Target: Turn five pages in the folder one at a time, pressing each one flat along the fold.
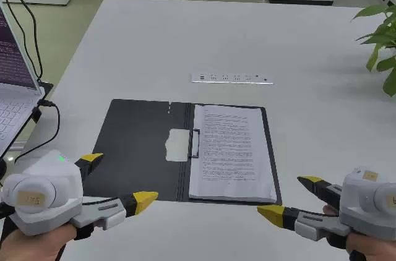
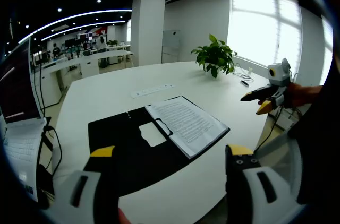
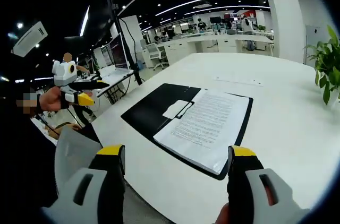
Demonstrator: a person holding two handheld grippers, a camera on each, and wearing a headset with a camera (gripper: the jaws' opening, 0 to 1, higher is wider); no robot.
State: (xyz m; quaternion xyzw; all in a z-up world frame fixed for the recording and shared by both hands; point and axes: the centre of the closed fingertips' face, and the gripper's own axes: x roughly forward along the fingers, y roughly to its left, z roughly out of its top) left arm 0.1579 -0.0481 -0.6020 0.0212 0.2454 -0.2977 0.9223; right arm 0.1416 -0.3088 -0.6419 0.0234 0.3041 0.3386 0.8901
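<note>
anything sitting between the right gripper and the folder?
No. In the head view, only bare white table separates the open right gripper from the near right corner of the folder. The right gripper view agrees.

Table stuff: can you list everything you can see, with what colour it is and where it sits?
table: 1, white, under everything
folder: 1, black, lying open near the table's front edge
pages: 1 stack, white with print, on the folder's right half
patch: 1, white, on the folder's left half, beside the fold
power strip: 1, white, on the table beyond the folder
laptop: 1, pale, open, at the left edge
cables: several, black, by the laptop
plant: 1, green, at the right edge
left gripper: 1, grey with yellow tips, open, front left of the folder
right gripper: 1, grey with yellow tips, open, front right of the folder
</note>
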